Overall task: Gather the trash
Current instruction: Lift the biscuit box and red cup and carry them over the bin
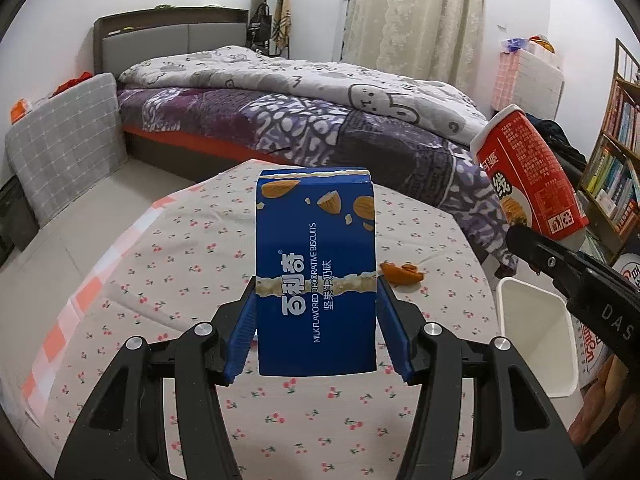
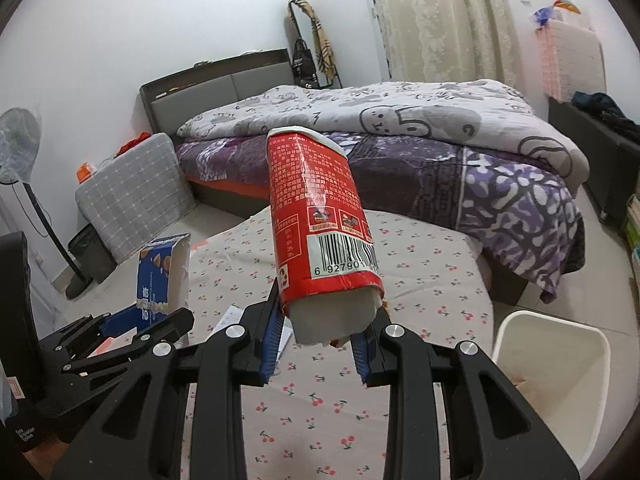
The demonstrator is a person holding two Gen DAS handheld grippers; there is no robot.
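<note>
Two pieces of trash are off the table: you hold the blue biscuit box (image 1: 316, 276) upright, pinched low in your left gripper (image 1: 316, 320), and the red paper cup (image 2: 320, 216) clamped by its base in your right gripper (image 2: 318, 340). Gripping low probably lets each drop freely into the white bin (image 2: 560, 344) beside the cherry-print tablecloth (image 2: 420, 280).

I'm working in a home bedroom: a bed (image 1: 280, 100) with a rumpled cartoon-print quilt (image 1: 320, 76), a lace curtain (image 1: 416, 12) behind it, and a bookshelf (image 1: 616, 152) off its foot end.
</note>
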